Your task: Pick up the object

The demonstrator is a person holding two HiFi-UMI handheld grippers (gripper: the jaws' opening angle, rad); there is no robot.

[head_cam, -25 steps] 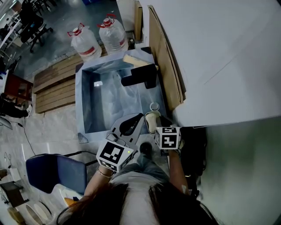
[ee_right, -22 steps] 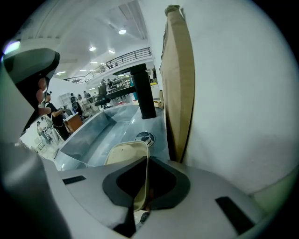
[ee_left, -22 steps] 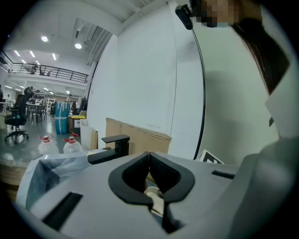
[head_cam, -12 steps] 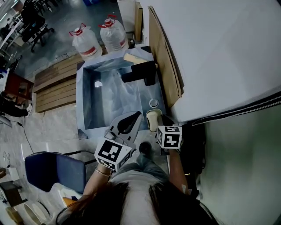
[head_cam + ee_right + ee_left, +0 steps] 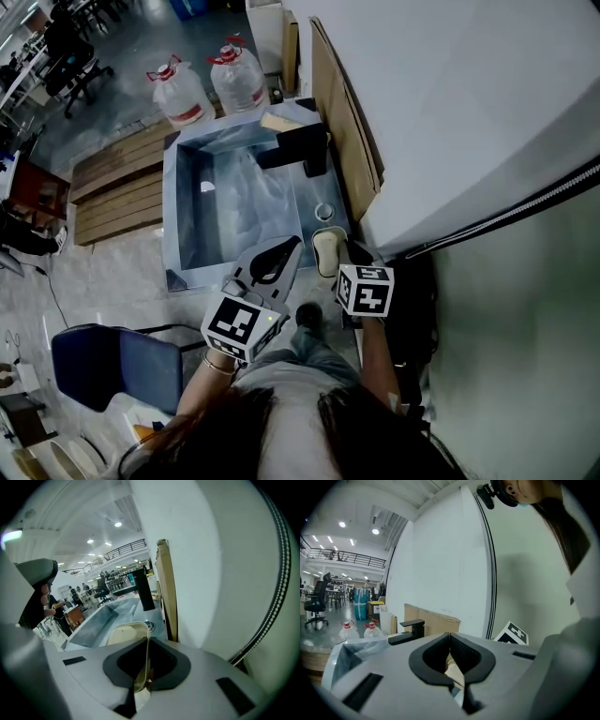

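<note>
Head view: cream tray at steel sink (maybe plastic-lined), white wall.

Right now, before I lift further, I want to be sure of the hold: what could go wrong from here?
1. The right gripper is shut only on the thin rim of the beige tray, so the tray could pivot or slip out.
2. The tray hangs by the near corner of the sink; a drop might land it in the basin.
3. The left gripper, shut on nothing, sits close beside the tray and could knock it.
</note>
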